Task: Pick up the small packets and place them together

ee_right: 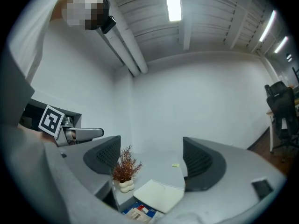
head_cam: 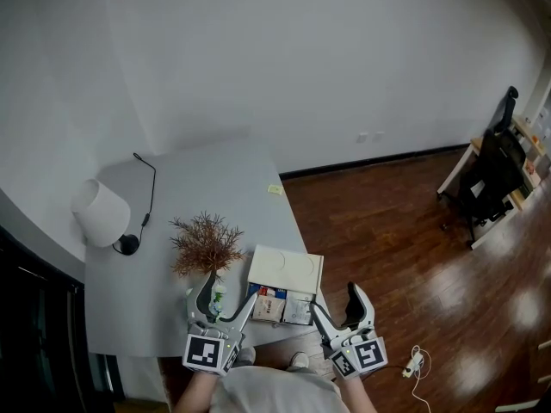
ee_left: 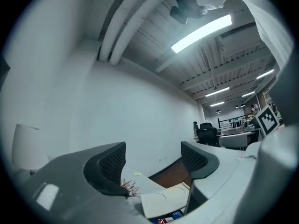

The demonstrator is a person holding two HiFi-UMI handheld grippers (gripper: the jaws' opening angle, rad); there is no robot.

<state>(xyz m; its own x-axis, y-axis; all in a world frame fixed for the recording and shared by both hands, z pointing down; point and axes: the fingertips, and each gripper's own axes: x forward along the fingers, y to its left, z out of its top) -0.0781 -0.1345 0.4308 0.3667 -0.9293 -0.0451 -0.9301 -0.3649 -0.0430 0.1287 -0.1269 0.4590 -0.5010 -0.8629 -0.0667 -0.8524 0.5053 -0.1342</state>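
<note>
Grey table (head_cam: 215,188) fills the head view's left, bare toward the wall, with wooden floor (head_cam: 387,231) open at right. Small packets (head_cam: 282,306) sit in an open box (head_cam: 286,269) at the table's lower edge, cut off in the 2 gripper views. Left gripper (head_cam: 225,298) and right gripper (head_cam: 337,308) flank the box, jaws released and empty.

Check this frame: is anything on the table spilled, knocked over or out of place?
Nothing stands out. The packets lie inside the open box and the plant stands upright. The only strays are a yellow note at the far edge of the table and a white cable on the floor.
</note>
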